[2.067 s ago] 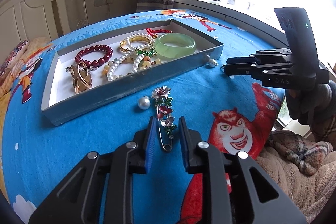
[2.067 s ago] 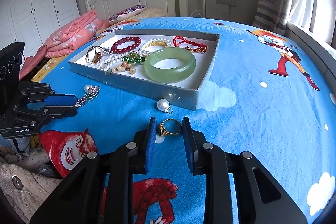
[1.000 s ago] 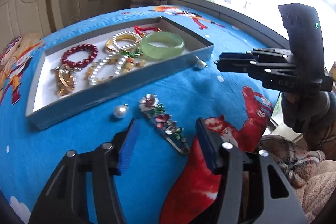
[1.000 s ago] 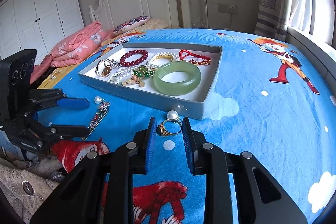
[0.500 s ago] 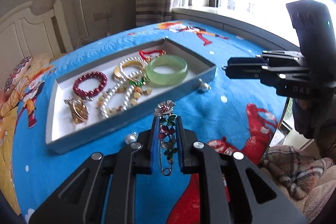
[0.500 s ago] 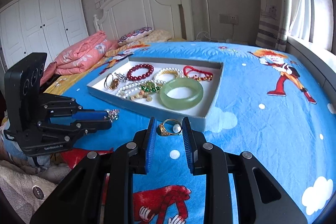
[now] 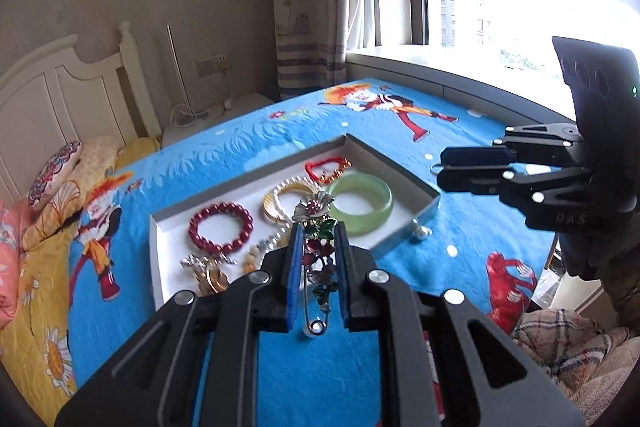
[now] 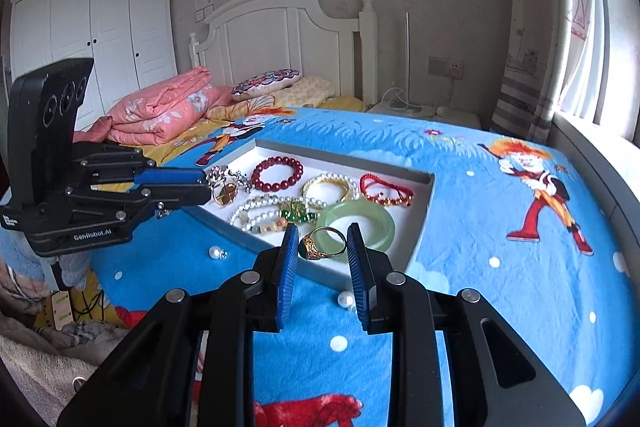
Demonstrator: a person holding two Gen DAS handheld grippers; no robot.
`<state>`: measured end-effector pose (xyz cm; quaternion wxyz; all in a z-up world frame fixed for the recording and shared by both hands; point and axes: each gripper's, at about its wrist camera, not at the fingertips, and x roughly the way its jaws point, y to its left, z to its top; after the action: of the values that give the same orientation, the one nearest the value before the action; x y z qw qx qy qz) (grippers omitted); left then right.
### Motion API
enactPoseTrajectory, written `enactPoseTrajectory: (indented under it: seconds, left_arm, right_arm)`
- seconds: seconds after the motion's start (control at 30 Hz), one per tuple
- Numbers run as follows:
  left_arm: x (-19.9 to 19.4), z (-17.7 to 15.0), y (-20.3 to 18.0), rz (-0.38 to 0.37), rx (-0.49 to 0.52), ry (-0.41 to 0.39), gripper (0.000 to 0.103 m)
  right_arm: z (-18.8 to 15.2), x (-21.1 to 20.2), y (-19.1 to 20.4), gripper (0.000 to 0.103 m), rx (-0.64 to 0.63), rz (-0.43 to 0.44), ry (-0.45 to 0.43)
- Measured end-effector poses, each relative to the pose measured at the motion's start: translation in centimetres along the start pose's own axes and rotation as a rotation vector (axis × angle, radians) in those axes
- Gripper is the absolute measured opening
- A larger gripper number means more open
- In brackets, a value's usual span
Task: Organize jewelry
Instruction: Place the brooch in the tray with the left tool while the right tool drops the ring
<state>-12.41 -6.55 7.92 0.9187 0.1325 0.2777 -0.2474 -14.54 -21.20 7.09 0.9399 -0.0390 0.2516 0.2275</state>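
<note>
My left gripper (image 7: 318,233) is shut on a flower brooch (image 7: 316,247) with red and green petals and a long pin, held in the air near the tray's (image 7: 156,227) front wall. My right gripper (image 8: 322,241) is shut on a gold ring (image 8: 320,245) and holds it up over the tray's (image 8: 424,203) near corner, in front of the green jade bangle (image 8: 360,219). The tray holds a red bead bracelet (image 7: 220,233), a gold and pearl bangle (image 7: 286,201), a red cord bracelet (image 7: 326,169), pearl strands (image 8: 256,213) and gold pieces (image 7: 208,273).
The tray lies on a blue cartoon bedspread (image 8: 500,227). Loose pearls lie on it beside the tray (image 7: 420,233), (image 8: 216,253), (image 8: 344,301). A window and sill (image 7: 440,67) run along one side, a white headboard (image 8: 280,39) and pink quilt (image 8: 168,107) at the far end.
My left gripper opened, then shut on the brooch and lifted it off the bedspread toward the tray. My right gripper rose with the ring and moved over the tray's corner.
</note>
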Motion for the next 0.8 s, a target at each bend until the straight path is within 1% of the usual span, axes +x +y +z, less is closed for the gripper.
enactPoseTrajectory:
  seconds: [0.17, 0.43, 0.63, 0.8]
  left_arm:
    - [0.5, 1.8, 1.1, 0.009, -0.005, -0.013, 0.015]
    - [3.0, 3.9, 2.5, 0.020, 0.001, 0.004, 0.015]
    - [5.1, 4.5, 4.1, 0.033, -0.015, 0.033, 0.015]
    - [7.2, 4.8, 5.5, 0.034, -0.039, 0.062, 0.015]
  right_arm:
    - [1.3, 2.1, -0.1, 0.026, -0.022, 0.001, 0.020]
    - [3.4, 5.5, -0.3, 0.026, -0.065, -0.017, 0.060]
    - [4.9, 8.2, -0.7, 0.026, -0.082, -0.024, 0.091]
    - [4.6, 10.5, -1.1, 0.026, -0.073, -0.032, 0.134]
